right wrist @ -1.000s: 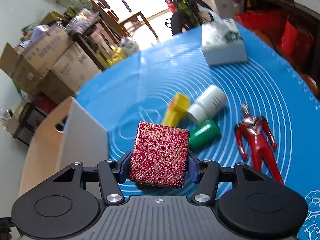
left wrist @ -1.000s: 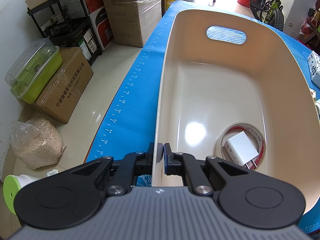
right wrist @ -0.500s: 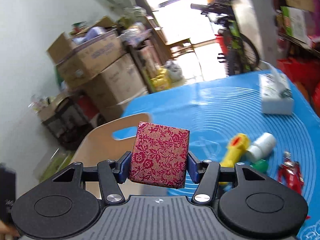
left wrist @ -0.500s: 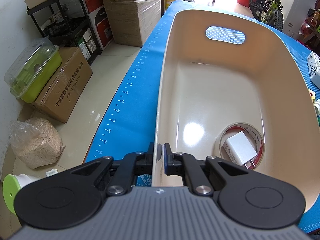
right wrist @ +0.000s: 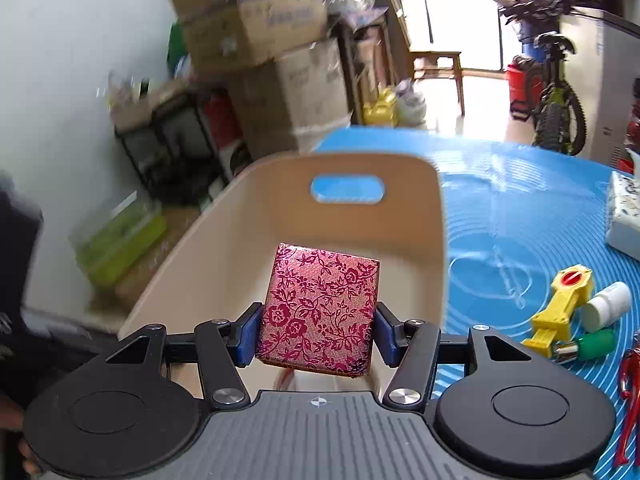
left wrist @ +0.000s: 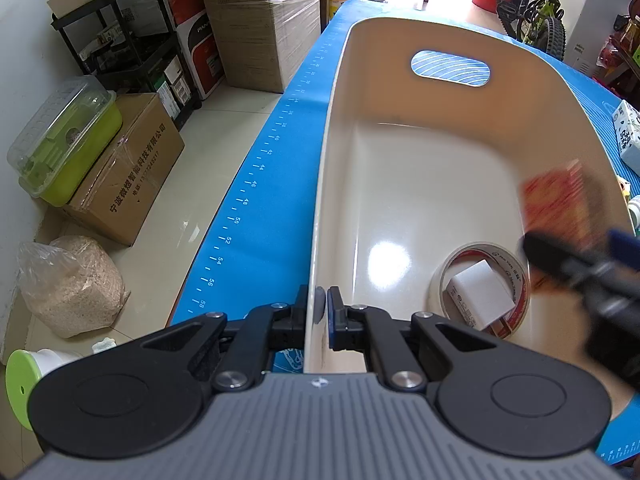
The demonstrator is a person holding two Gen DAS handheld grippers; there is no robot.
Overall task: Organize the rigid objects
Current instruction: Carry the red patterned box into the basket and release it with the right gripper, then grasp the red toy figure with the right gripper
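Note:
My right gripper is shut on a red floral box and holds it over the near end of the cream tub. In the left wrist view the same box shows blurred above the tub's right side, with the right gripper behind it. My left gripper is shut on the near rim of the tub. A roll of tape lies on the tub floor, with a white charger block inside its ring.
On the blue mat to the right lie a yellow toy, a white bottle, a green-capped item, a red figure and a tissue box. Cardboard boxes and a shelf stand on the floor to the left.
The right gripper has carried the floral box from over the mat to above the tub and rolled level; it now enters the left wrist view. The left gripper has stayed on the rim.

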